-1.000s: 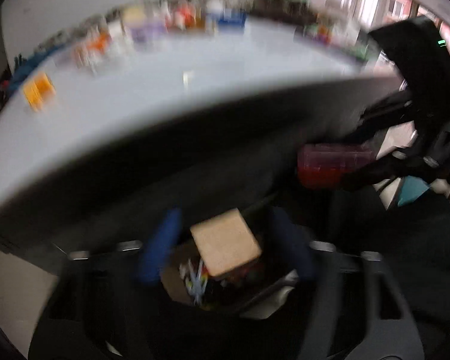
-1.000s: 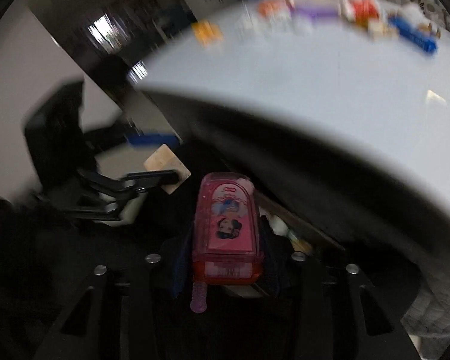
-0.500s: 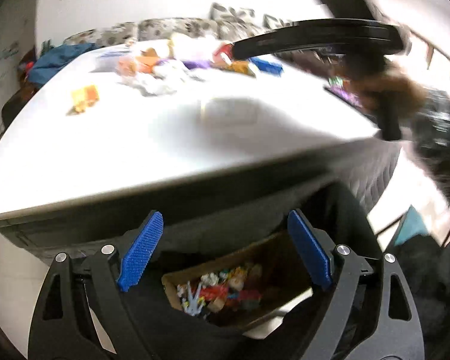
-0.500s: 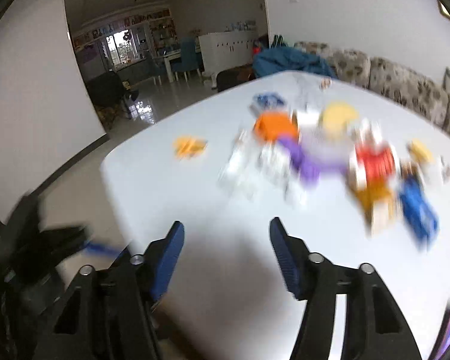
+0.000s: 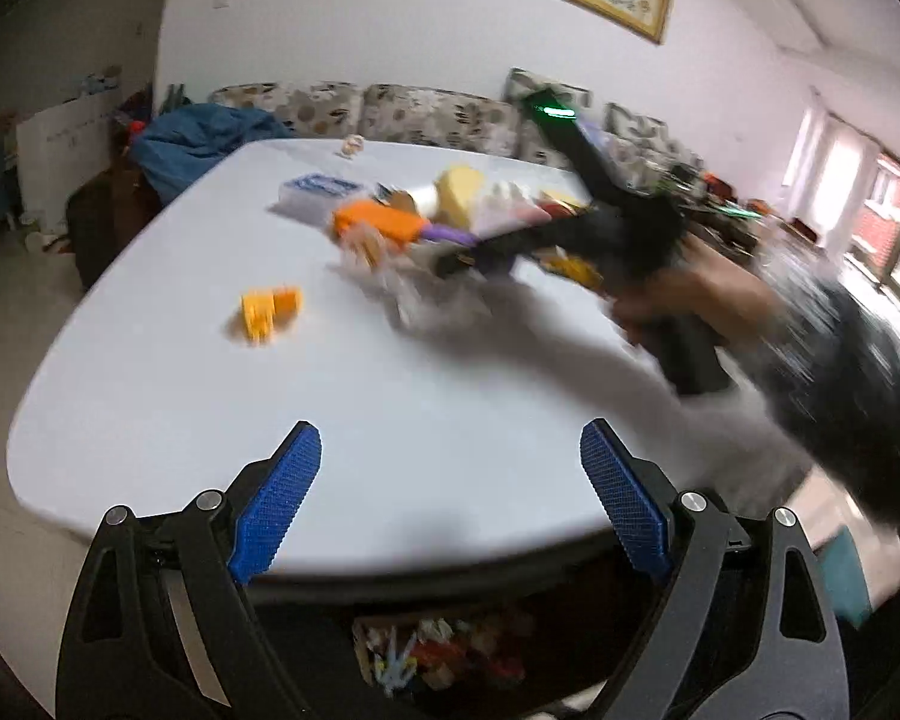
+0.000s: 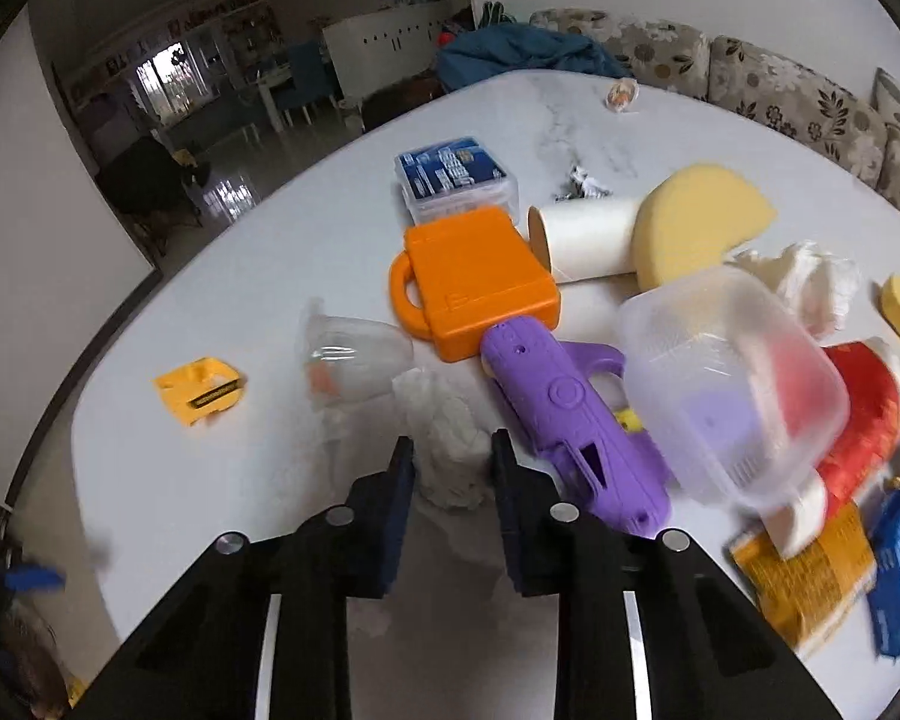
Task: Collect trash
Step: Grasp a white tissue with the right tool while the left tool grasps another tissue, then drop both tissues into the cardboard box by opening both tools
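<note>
- Right tongs are closing around a crumpled white tissue wad; the blades are sitting on either side of it, near or at contact, though a firm pinch cannot be confirmed. The wad looks like the trash being collected now.
- The wad is lying on the white surface just beside the purple toy gun, so the narrow approach is probably keeping the blades off the toy.
- Right tongs are pointing forward and down across the near edge, low over the top.
- Beyond them, mixed clutter is crowding together: orange case, clear plastic cup, clear tub, paper roll, yellow sponge, another tissue. A small yellow piece is sitting apart to the left.
- Left tongs are standing wide apart, holding nothing, hovering at the near edge.
- A box of collected bits is sitting below that edge under the left tongs, likely the drop point.
- The right arm is reaching across, blurred by motion.
</note>
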{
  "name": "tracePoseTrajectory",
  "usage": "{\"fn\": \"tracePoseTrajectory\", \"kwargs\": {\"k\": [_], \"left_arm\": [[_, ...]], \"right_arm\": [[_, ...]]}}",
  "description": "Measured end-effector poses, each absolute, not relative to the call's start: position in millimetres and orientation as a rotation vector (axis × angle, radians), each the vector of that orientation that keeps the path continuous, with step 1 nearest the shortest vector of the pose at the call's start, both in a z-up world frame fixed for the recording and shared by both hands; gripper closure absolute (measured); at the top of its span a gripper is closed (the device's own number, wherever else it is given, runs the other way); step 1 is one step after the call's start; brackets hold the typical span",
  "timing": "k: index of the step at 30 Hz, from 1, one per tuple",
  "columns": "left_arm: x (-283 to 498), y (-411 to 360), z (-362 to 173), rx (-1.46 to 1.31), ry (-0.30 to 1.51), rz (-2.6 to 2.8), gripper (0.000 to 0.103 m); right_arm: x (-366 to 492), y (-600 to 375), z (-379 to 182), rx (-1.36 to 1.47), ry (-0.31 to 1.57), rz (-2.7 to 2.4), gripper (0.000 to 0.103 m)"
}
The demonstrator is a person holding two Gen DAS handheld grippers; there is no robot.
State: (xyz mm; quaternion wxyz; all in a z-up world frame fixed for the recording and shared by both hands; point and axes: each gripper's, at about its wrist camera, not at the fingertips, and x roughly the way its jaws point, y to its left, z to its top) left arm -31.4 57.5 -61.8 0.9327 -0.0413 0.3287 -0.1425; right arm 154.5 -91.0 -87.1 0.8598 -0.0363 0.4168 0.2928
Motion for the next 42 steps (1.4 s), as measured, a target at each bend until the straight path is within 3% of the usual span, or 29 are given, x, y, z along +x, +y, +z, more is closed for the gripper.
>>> {"fn": "tracePoseTrajectory", "kwargs": {"k": [7, 9, 10, 11, 12, 13, 16, 22, 28, 30, 31, 32, 34, 38, 42], "left_arm": [[72, 26, -82, -0.09, 0.803, -0.187, 0.017], [98, 15, -95, -0.094, 0.874, -0.187, 0.024], [104, 11, -97, -0.058, 0.865, -0.161, 0.032], [108, 4, -97, -0.003, 0.866, -0.147, 0.052], [107, 1, -96, 0.02, 0.859, -0.15, 0.065], [104, 2, -95, 0.003, 0.867, -0.186, 0.096], [80, 8, -87, -0.077, 0.845, -0.279, 0.096], [-42, -10, -55, 0.062, 0.682, -0.491, 0.096], [-108, -21, -106, 0.219, 0.81, -0.587, 0.096], [-104, -24, -135, 0.237, 0.888, -0.587, 0.09], [-99, -24, -149, 0.243, 0.924, -0.575, 0.079], [-93, -24, -169, 0.243, 0.973, -0.567, 0.057], [-89, -24, -193, 0.23, 1.007, -0.557, 0.038], [-77, -22, -233, 0.2, 1.116, -0.543, 0.038], [-85, -16, -206, 0.183, 1.048, -0.546, 0.038]], "right_arm": [[69, -181, -44, 0.085, 0.751, 0.611, 0.077], [49, -202, -42, 0.104, 0.735, 0.588, 0.077], [39, -211, -42, 0.11, 0.729, 0.577, 0.076], [22, -223, -43, 0.122, 0.724, 0.562, 0.076], [15, -228, -44, 0.13, 0.725, 0.558, 0.076], [3, -235, -47, 0.14, 0.725, 0.558, 0.076], [-23, -241, -60, 0.136, 0.74, 0.589, 0.076], [-82, -221, -87, 0.106, 0.791, 0.734, 0.076], [-112, -200, -135, 0.051, 0.966, 0.791, 0.075], [-108, -194, -159, 0.031, 1.029, 0.77, 0.071], [-104, -192, -170, 0.032, 1.061, 0.765, 0.058], [-98, -190, -192, 0.036, 1.103, 0.734, 0.051], [-90, -190, -218, 0.055, 1.16, 0.722, 0.047], [-87, -195, -254, 0.082, 1.234, 0.668, 0.05], [-101, -204, -205, 0.091, 1.098, 0.735, 0.051]]}}
